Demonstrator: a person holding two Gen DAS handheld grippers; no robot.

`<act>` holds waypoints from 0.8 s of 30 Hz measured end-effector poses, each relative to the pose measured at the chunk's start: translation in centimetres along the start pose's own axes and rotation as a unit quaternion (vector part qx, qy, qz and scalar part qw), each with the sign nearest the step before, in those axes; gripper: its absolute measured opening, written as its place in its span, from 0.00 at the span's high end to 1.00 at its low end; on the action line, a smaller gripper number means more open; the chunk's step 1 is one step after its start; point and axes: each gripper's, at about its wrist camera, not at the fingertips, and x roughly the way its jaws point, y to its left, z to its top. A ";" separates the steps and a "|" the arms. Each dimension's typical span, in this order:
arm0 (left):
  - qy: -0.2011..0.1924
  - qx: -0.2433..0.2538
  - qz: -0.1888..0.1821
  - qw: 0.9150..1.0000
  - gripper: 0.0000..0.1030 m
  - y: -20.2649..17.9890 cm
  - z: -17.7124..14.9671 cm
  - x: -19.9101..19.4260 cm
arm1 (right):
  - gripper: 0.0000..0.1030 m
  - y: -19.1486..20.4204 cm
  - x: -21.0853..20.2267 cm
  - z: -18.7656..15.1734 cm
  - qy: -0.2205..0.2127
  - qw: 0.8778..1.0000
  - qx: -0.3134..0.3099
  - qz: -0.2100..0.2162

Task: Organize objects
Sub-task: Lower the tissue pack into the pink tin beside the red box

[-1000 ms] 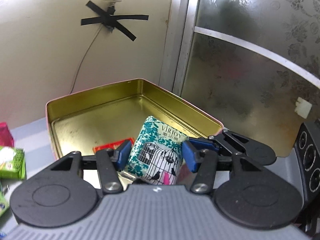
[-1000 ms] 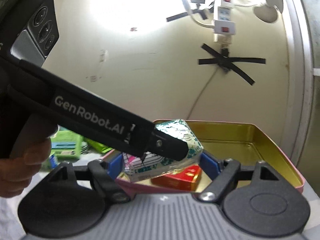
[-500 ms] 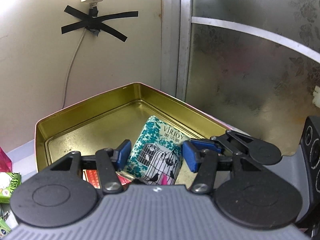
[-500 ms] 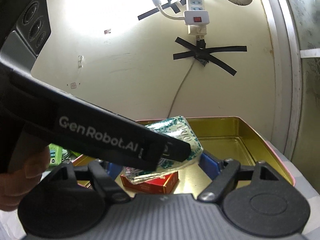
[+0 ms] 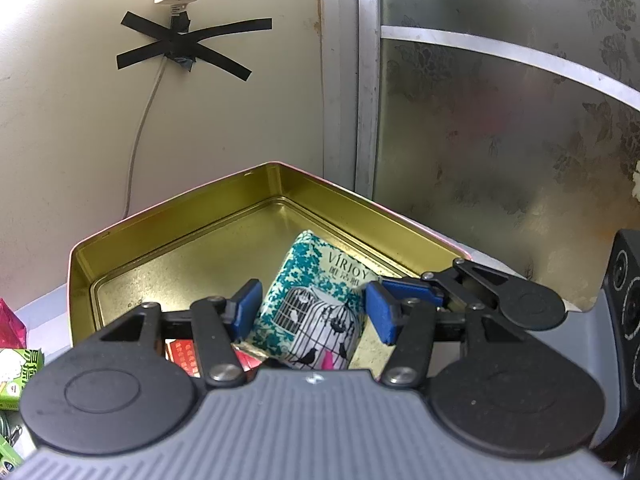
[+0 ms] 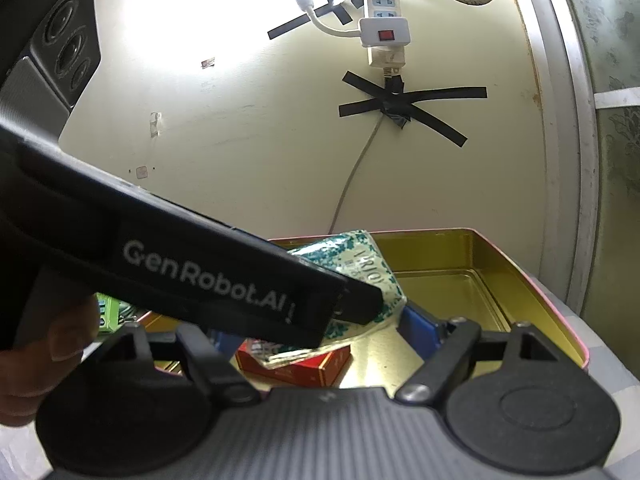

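Left gripper (image 5: 310, 314) holds a tissue pack over an open gold tin.

The left gripper slants downward over the tin (image 5: 168, 216), its blue pads closed on the sides of the teal-and-white tissue pack (image 5: 316, 312), which is tilted with its lower end above a red box (image 6: 296, 364) on the tin's floor. The right gripper (image 6: 320, 332) points at the tin from just beside it, jaws wide apart and holding nothing. A hand (image 6: 44, 356) grips the left tool's handle.

one gold tin (image 5: 180, 236), one teal packet (image 5: 316, 304), one red box (image 6: 296, 364)
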 end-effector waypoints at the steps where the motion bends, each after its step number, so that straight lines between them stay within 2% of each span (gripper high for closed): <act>1: 0.000 0.002 0.001 1.000 0.42 -0.1 0.1 0.1 | 0.22 0.0 0.0 0.0 0.000 1.000 0.000 -0.001; 24: -0.002 0.038 0.004 0.999 0.37 -2.3 0.5 3.0 | 0.22 -2.4 0.5 -0.4 0.003 0.999 0.031 -0.033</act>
